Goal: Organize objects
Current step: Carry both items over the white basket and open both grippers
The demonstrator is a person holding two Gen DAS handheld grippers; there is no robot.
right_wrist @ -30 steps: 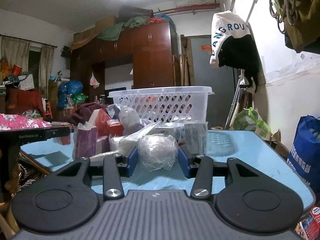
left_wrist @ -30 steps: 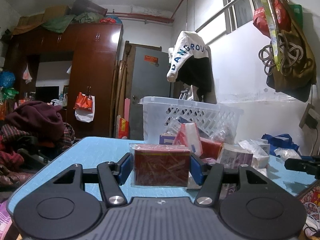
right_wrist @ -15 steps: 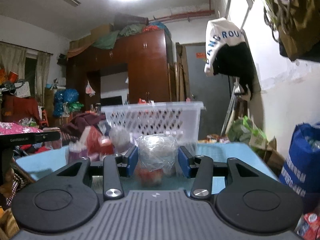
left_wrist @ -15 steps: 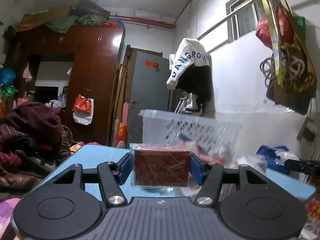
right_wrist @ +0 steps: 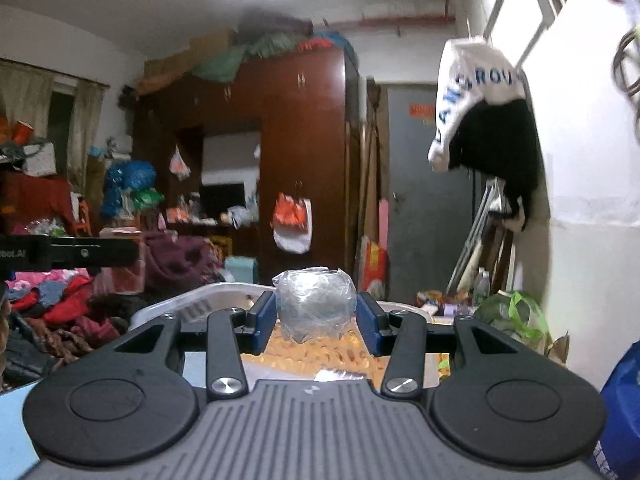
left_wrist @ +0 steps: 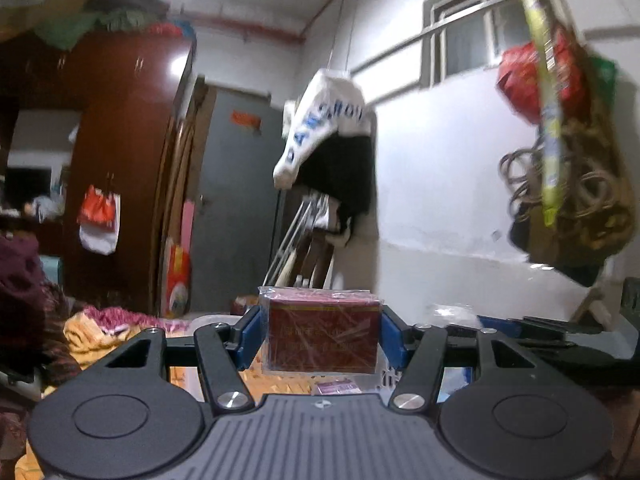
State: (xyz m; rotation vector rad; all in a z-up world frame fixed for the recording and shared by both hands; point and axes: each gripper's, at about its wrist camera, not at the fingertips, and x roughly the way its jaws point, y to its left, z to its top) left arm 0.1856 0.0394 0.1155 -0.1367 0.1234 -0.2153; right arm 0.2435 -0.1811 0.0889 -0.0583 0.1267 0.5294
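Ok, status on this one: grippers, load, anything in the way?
Left gripper shut on wrapped red box. Right gripper shut on clear-wrapped bundle. White basket below, rim showing. Nothing blocking either load.

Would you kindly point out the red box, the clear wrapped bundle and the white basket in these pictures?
red box (left_wrist: 322, 335): left wrist view, middle of its front face.
clear wrapped bundle (right_wrist: 316, 302): right wrist view, middle of the plastic wrap.
white basket (right_wrist: 224, 292): right wrist view, its far rim.
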